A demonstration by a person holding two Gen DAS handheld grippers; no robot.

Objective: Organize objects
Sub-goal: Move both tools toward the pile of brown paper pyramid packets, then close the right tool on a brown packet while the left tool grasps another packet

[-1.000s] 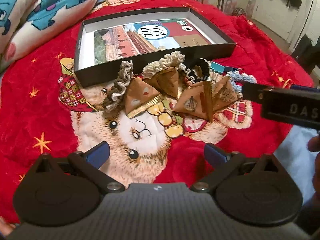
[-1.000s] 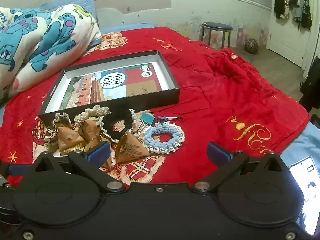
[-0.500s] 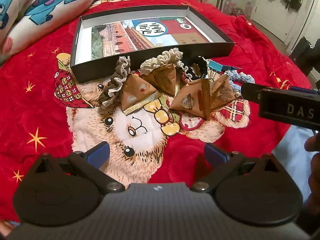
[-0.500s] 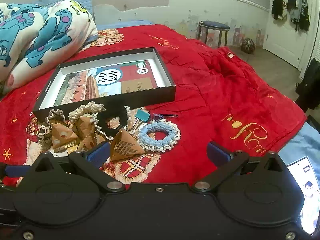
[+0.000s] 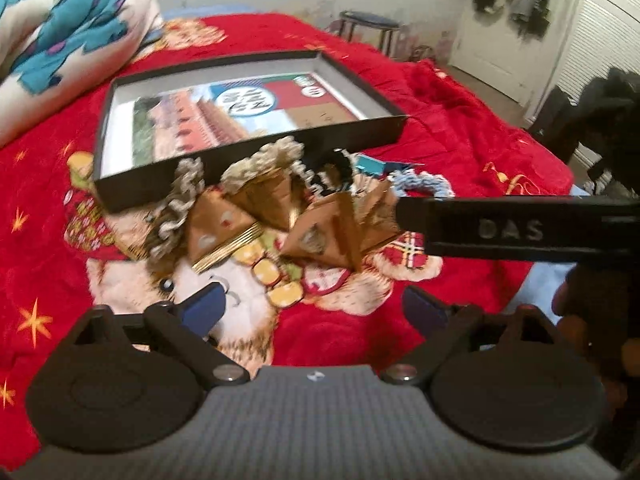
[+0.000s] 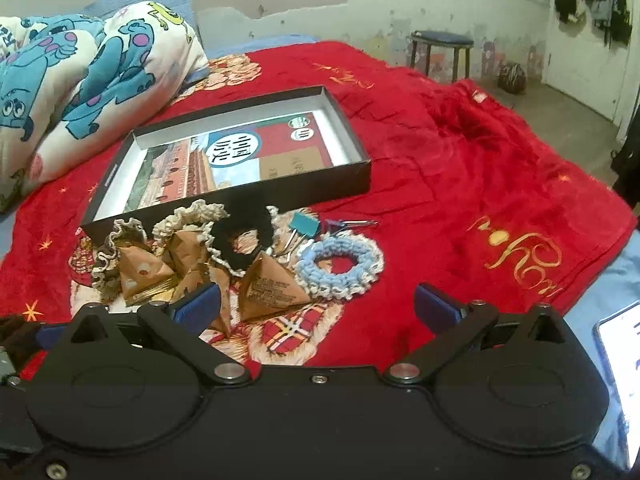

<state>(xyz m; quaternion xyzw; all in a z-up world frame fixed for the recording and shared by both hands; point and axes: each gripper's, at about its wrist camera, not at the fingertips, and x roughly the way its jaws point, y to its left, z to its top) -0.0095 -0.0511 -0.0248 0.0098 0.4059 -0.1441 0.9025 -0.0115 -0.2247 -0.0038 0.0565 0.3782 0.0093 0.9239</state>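
A shallow black box (image 6: 362,180) (image 5: 248,162) with a printed picture on its floor lies open on the red blanket. In front of it sits a heap: brown pyramid packets (image 6: 272,290) (image 5: 218,228), a black scrunchie (image 6: 242,236), a light blue scrunchie (image 6: 340,264), cream and brown scrunchies (image 6: 188,218) (image 5: 176,204), and a teal binder clip (image 6: 304,226). My left gripper (image 5: 314,310) is open and empty, just short of the heap. My right gripper (image 6: 316,304) is open and empty, its left finger beside a packet. The right gripper's body crosses the left wrist view (image 5: 520,232).
A cartoon-print quilt (image 6: 80,76) is piled at the back left. A stool (image 6: 440,54) stands by the far wall. A phone (image 6: 622,368) lies at the bed's right edge. Dark clothes (image 5: 600,116) hang at the right.
Both grippers have moved forward and down toward the heap, which now looks larger. The left wrist view is blurred by motion. Both stay open.
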